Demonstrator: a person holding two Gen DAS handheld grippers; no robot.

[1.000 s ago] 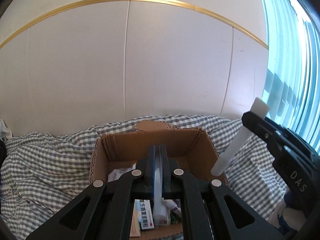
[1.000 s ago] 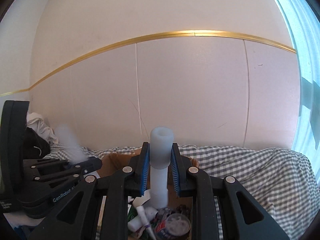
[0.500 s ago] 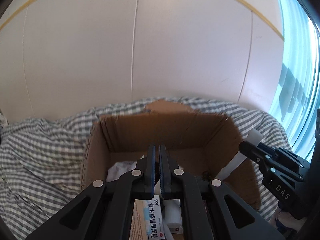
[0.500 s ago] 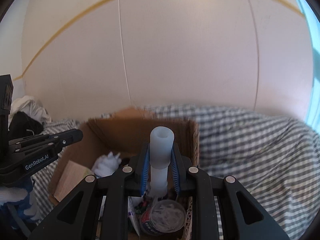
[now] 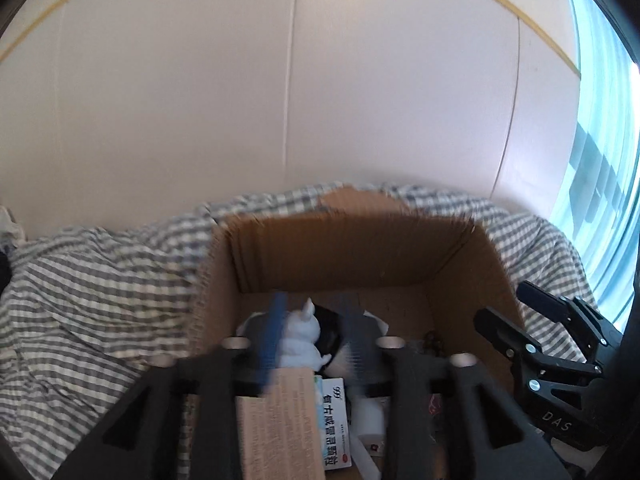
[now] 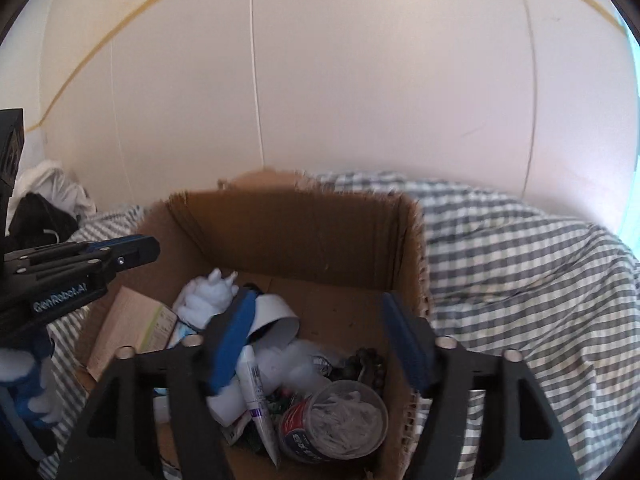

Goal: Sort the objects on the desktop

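Both grippers have dipped toward the cardboard box (image 6: 304, 236) and let go; the white tube no longer stands between the right jaws
The right gripper (image 6: 320, 344) and left gripper (image 5: 316, 344) are opening, empty, over the box on the checked cloth (image 6: 520, 264). The white tube (image 6: 276, 364) appears to lie among the clutter inside: likely light, stiff and smooth, best taken across its middle

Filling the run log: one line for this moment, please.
stage: dropping items into cardboard box | left gripper: opening, nothing gripped | right gripper: opening, nothing gripped | box: cluttered
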